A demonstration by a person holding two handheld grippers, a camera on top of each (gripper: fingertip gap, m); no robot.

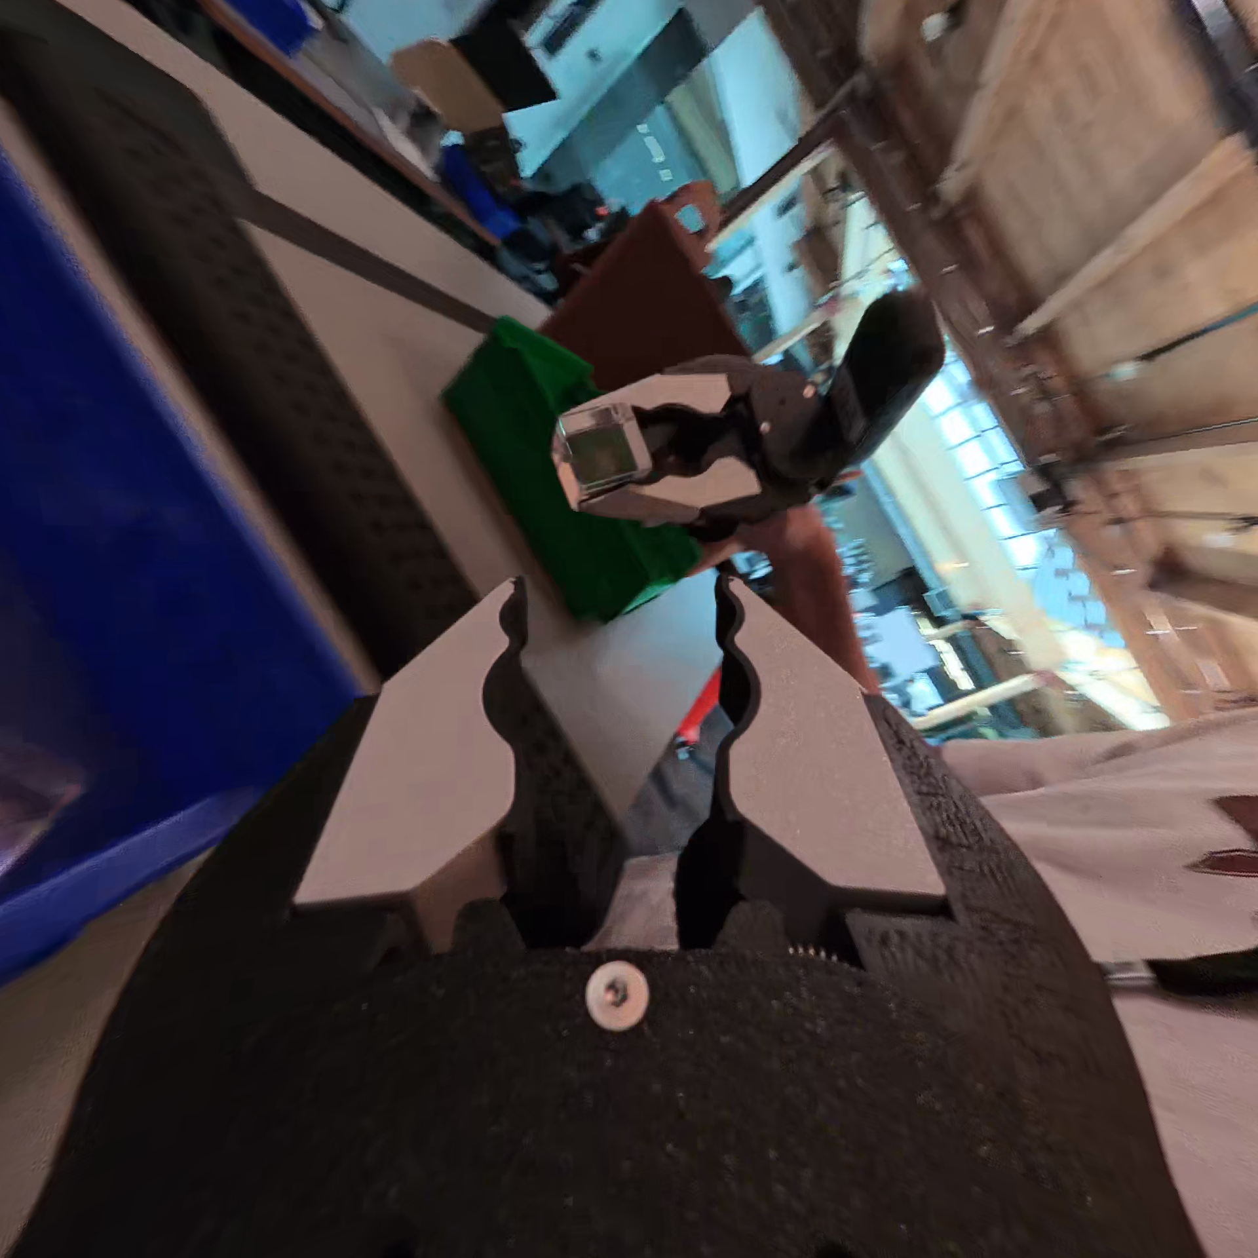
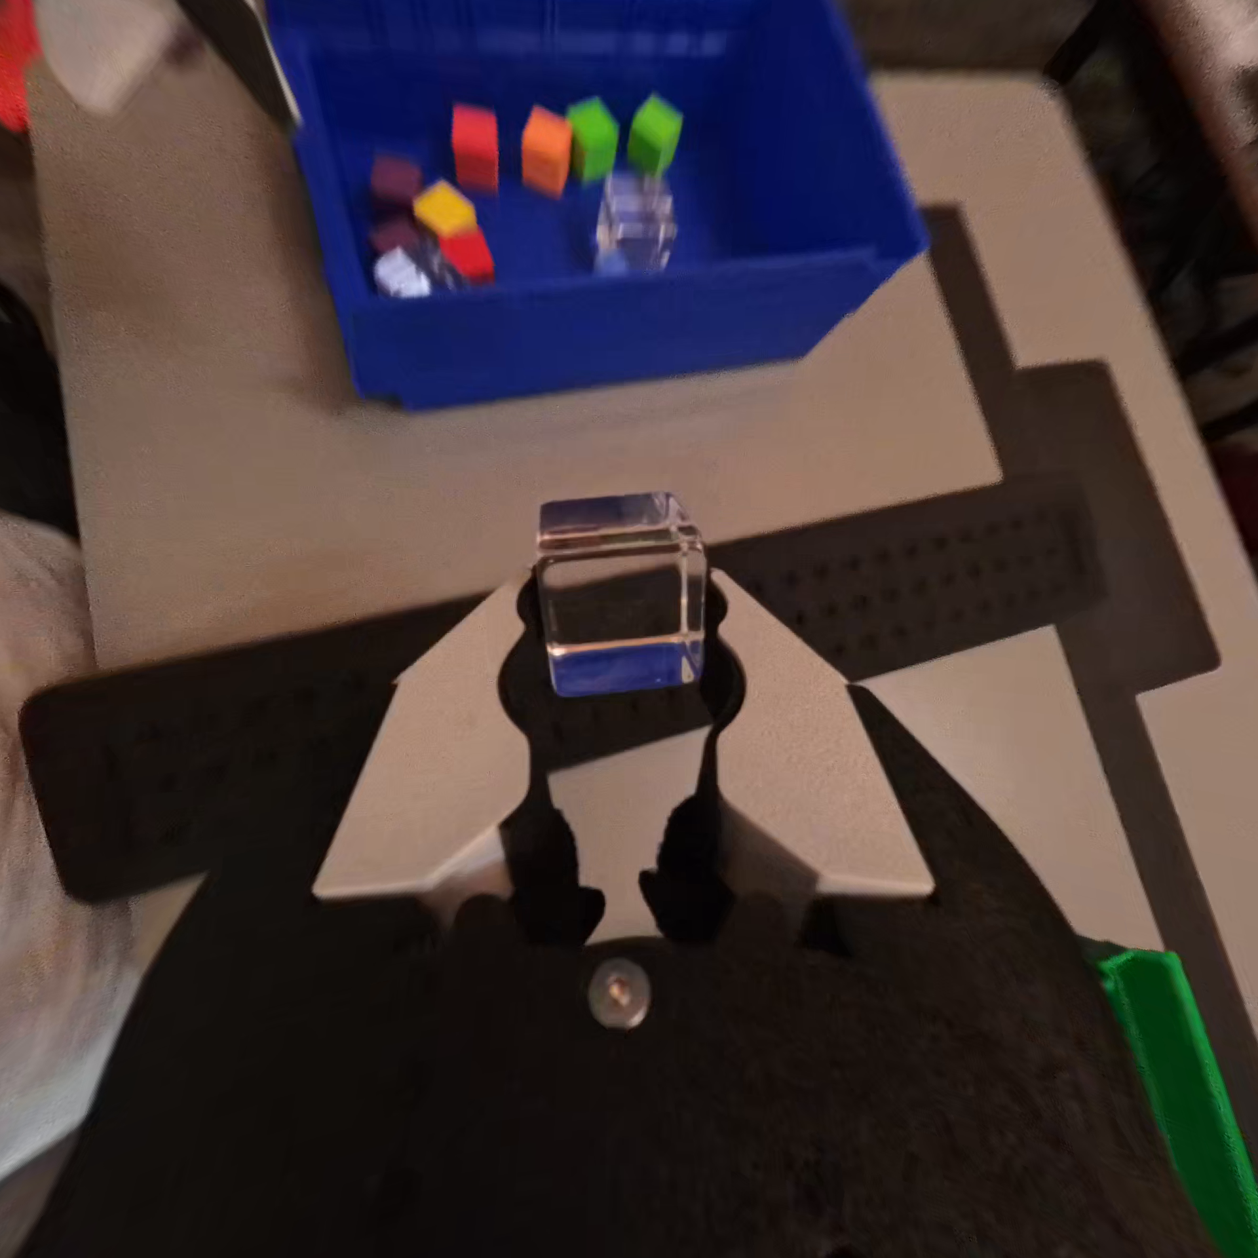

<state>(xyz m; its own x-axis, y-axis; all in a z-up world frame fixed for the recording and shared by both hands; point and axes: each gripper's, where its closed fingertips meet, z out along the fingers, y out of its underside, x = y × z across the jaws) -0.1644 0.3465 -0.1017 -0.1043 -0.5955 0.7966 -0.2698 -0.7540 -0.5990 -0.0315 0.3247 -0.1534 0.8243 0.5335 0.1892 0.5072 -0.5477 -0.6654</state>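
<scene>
From my remote station I saw the pale counter (image 2: 204,476) spread under both tools, with a black perforated plate (image 2: 919,592) lying across it in a stepped shape. At the far side of the right wrist view stood a blue bin (image 2: 578,354), its front wall near the plate's edge. In the left wrist view that same bin filled the left border. A green block (image 1: 544,476) sat on the counter beside the plate, and only its corner showed at the lower right of the right wrist view. The right gripper (image 2: 619,578) hung above the plate, and its jaws were clenched on a clear cube (image 2: 619,613), pinched by two opposite faces close to the tips, so that the cube was carried in the air, well apart from the bin and, from the left wrist view, in front of the green block. The left gripper (image 1: 621,587) pointed towards the right one, its jaws spread with nothing between them and touching nothing that I could see. Inside the bin lay a second clear cube (image 2: 633,221) and smaller coloured cubes: two green (image 2: 592,136), one orange (image 2: 544,150), two red (image 2: 474,146), one yellow (image 2: 444,207) and some dark purple (image 2: 395,180), all blurred.
</scene>
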